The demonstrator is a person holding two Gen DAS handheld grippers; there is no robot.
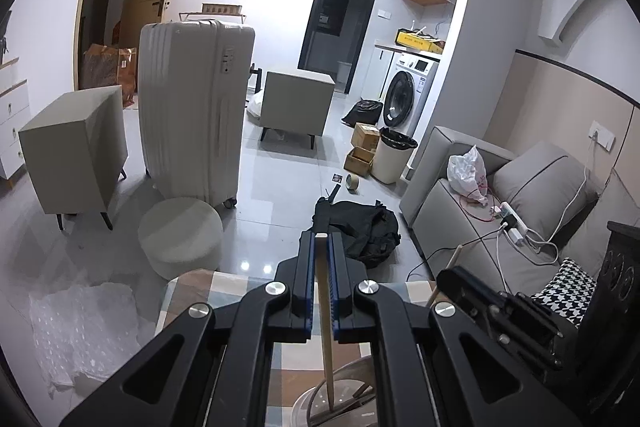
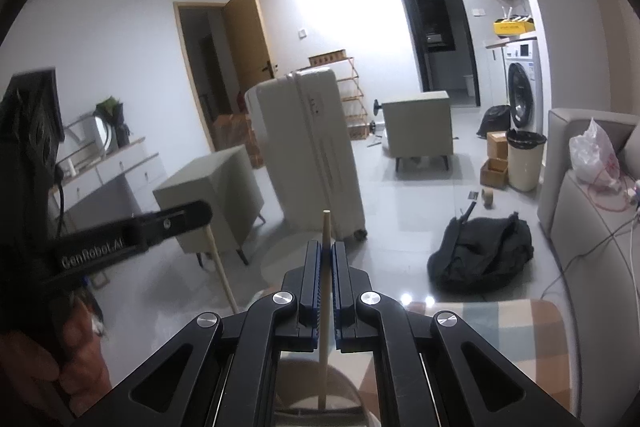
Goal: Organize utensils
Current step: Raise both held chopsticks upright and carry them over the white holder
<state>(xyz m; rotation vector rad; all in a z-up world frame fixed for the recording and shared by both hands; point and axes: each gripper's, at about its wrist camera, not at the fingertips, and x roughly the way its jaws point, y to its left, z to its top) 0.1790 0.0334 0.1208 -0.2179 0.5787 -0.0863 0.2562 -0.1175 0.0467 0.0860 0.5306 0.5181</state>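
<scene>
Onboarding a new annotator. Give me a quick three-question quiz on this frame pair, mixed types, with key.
1. True or false: the left gripper is open and empty.
2. What does the right gripper clamp? A) spoon B) wooden chopstick C) fork
3. Fill in: the lower end of the left chopstick points into a round ___.

Key: 1 false; 2 B; 3 container

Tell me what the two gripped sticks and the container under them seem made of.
Both chopsticks look like bare wood or bamboo: pale, matte, no shine. The holder below looks like metal, greyish with a perforated base, though it is dim.
</scene>
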